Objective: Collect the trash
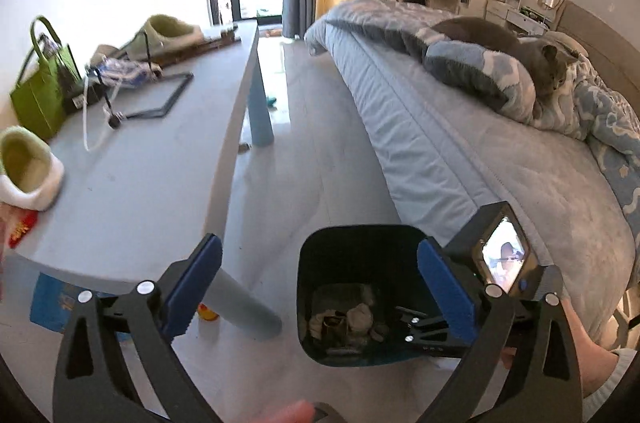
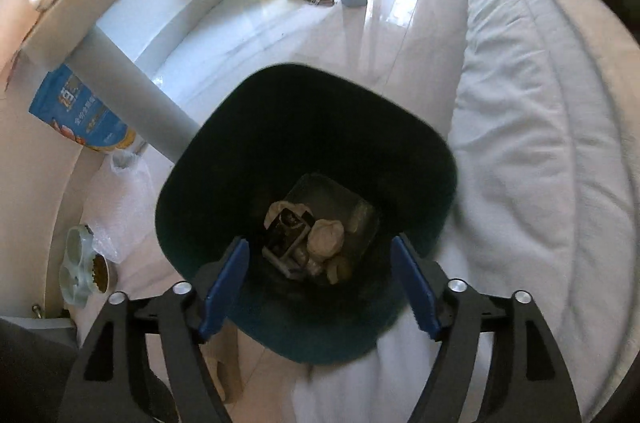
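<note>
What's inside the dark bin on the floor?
The dark green plastic bin holds crumpled beige paper wads and a small dark printed box. Anything underneath them is covered.

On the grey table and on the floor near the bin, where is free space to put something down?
Free: the table top between the near slipper and its bed-side edge; the floor strip between table and bed. Crowded: the table's far end by the green bag.

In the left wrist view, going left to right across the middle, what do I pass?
Green tote bag → black wire stand → blue table leg → bare floor → bed mattress edge → grey cat on the blanket.
</note>
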A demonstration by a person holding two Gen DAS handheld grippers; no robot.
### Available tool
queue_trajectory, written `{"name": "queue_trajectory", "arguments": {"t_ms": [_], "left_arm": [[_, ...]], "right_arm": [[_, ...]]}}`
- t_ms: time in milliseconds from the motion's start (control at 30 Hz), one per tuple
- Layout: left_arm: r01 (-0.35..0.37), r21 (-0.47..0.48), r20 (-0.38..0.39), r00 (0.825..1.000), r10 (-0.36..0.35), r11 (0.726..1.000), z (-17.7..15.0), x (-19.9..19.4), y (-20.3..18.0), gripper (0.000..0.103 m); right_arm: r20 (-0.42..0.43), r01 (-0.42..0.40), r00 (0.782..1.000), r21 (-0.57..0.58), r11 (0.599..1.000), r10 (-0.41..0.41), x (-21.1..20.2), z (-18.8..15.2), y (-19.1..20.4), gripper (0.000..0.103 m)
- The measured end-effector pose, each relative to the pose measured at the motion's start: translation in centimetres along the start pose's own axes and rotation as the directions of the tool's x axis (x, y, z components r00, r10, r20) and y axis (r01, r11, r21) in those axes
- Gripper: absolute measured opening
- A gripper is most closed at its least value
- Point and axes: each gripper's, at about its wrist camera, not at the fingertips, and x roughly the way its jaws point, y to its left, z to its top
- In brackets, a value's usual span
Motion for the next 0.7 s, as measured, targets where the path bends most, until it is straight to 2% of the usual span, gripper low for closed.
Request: {"name": "queue_trajectory", "arguments": {"t_ms": [100, 233, 333, 400, 500, 700], "left_arm": [[0.004, -0.007, 0.038, 0.999, -0.004, 1.0, 0.4, -1.6, -0.7, 0.1], [0.013, 0.007, 0.087, 0.996, -0.014, 1.0, 0.6, -4.0, -2.7, 0.1], [0.016, 0.019, 0.123, 0.992, -0.018, 1.0, 0.3, -5.6, -4.2, 0.1], [0.012, 0.031, 0.143, 0.99, -0.016, 0.999, 0.0, -6.8, -5.4, 0.1], [0.011, 0.027, 0.175, 0.984, -0.016, 1.0, -0.4, -8.4, -6.3, 0.1], [-0.007, 0.015, 0.204, 0.979, 0.004, 1.0, -1.1, -11.0, -7.2, 0.1]], "right_arm": [[0.061, 0.001, 0.998, 0.001, 1.0, -0.001, -2.7, -0.3, -0.6, 0.081], [0.184, 0.022, 0.983, 0.006, 1.0, -0.023, -7.8, -1.2, -1.6, 0.093], [0.297, 0.041, 0.953, 0.043, 0.998, -0.051, -12.6, -2.8, -2.7, 0.099], [0.356, 0.055, 0.931, 0.07, 0.996, -0.076, -15.3, -4.0, -3.7, 0.099], [0.418, 0.092, 0.9, 0.1, 0.991, -0.126, -19.0, -6.1, -5.0, 0.099], [0.52, 0.176, 0.818, 0.18, 0.968, -0.246, -25.9, -11.3, -7.3, 0.1]]}}
